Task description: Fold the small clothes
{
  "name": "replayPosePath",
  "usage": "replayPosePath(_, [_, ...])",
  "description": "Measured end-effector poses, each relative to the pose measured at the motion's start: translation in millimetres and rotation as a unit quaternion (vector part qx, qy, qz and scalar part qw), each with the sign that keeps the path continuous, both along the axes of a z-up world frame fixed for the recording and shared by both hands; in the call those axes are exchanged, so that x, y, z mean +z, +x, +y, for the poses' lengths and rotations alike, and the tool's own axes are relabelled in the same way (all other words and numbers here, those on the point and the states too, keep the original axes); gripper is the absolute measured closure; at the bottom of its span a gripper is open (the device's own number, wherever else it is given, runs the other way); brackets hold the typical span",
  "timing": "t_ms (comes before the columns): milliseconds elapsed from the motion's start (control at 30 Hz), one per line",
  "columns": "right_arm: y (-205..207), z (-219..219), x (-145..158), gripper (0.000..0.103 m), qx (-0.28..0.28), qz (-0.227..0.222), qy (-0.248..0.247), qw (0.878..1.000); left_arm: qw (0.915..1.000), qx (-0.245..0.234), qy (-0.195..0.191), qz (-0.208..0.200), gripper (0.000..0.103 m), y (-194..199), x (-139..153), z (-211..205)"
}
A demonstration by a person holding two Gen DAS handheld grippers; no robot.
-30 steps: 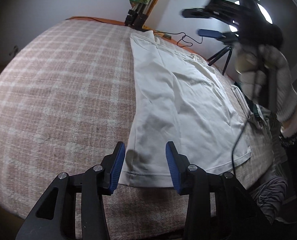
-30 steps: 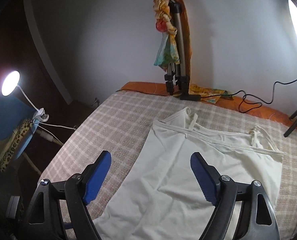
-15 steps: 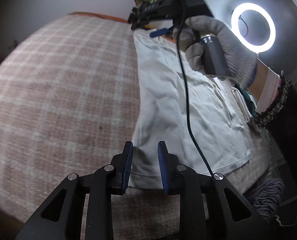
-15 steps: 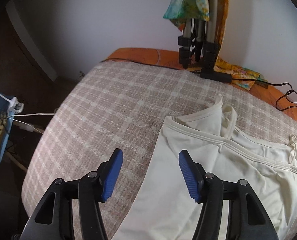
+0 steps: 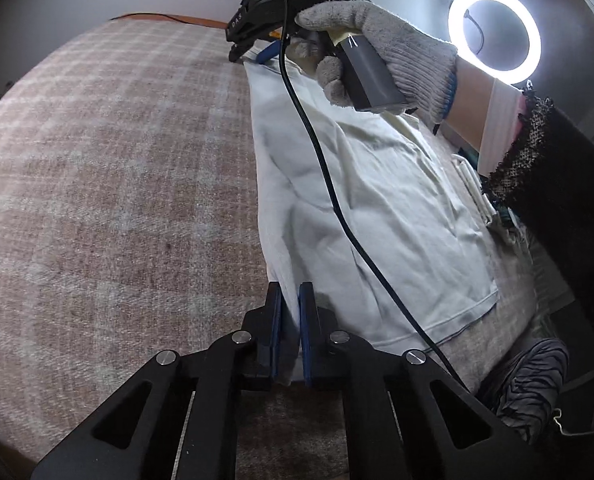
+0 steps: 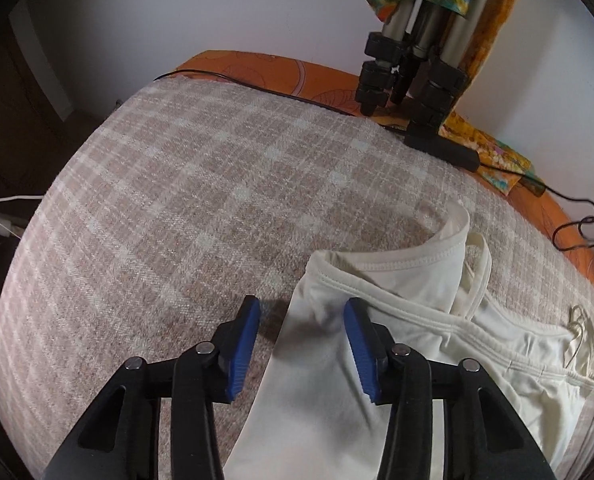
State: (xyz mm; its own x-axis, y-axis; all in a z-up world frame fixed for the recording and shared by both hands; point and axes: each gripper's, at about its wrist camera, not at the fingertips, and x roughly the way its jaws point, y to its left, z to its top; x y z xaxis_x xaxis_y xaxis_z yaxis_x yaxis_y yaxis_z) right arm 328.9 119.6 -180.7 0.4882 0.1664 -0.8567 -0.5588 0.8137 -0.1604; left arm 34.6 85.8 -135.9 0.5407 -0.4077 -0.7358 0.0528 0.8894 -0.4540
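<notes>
A white strappy top (image 5: 369, 200) lies flat on the checked bed cover (image 5: 117, 168). My left gripper (image 5: 288, 292) is shut on the top's near left hem corner; a pinch of cloth stands between its blue pads. At the far end a gloved hand (image 5: 377, 44) holds my right gripper (image 5: 253, 54) down at the top's neckline. In the right wrist view that right gripper (image 6: 301, 308) straddles the top's (image 6: 397, 344) left upper corner, its jaws closing, with cloth between the blue pads but a gap still beside the left one.
A tripod (image 6: 409, 80) draped with coloured cloth stands on an orange sheet (image 6: 281, 72) at the bed's far edge, with black cables beside it. A lit ring light (image 5: 495, 32) is at the upper right. A dark crumpled garment (image 5: 533, 384) lies at the near right edge.
My left jaws have closed onto the hem corner. The right gripper has swung down from the air to the neckline corner and its jaws have narrowed around the cloth.
</notes>
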Motion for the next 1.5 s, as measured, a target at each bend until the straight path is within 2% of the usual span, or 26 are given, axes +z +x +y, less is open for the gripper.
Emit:
replayPosePath(33, [1,0,1,0.077,-0.003,0.0,-0.001,1.0,1.0,-0.004,-0.003,-0.003,0.098,0,1,-1])
replayPosePath(133, [9,-6,4,0.098,-0.011,0.01,0.01,1.0,0.9997,-0.014,-0.004,-0.022,0.099,-3,8,-5])
replayPosePath(267, [12,-23,14,0.101,-0.014,0.015,0.037,0.999,0.9986,-0.024,0.0,-0.046,0.1,-6,17,-13])
replayPosePath(467, [3,-52,38,0.102,-0.016,0.006,0.068,0.998,0.9965,-0.046,0.003,-0.069,0.101,-4,28,-30])
replayPosePath(700, [5,-100,62,0.102,-0.022,-0.014,0.073,0.997,0.9927,-0.086,0.005,-0.085,0.101,0,37,-53])
replayPosePath(733, [0,-93,59,0.102,-0.026,-0.017,0.071,0.997,0.9919,-0.093,0.004,-0.087,0.101,0,39,-56])
replayPosePath(933, [10,-127,59,0.102,-0.046,-0.022,0.064,0.997,0.9875,-0.137,0.008,-0.078,0.101,11,36,-92])
replayPosePath(1033, [17,-140,54,0.102,-0.056,-0.016,0.064,0.996,0.985,-0.156,0.021,-0.071,0.101,15,31,-108])
replayPosePath(1267, [31,-149,28,0.101,-0.061,-0.004,0.049,0.997,0.9846,-0.168,0.028,-0.041,0.101,24,17,-118])
replayPosePath(1367, [36,-152,20,0.097,-0.064,0.001,0.045,0.997,0.9838,-0.172,0.037,-0.034,0.092,24,15,-123])
replayPosePath(1433, [36,-156,20,0.084,-0.066,0.002,0.044,0.997,0.9824,-0.18,0.04,-0.031,0.085,23,14,-126])
replayPosePath(1500, [36,-162,23,0.077,-0.071,-0.003,0.048,0.996,0.9805,-0.186,0.051,-0.036,0.078,20,16,-131])
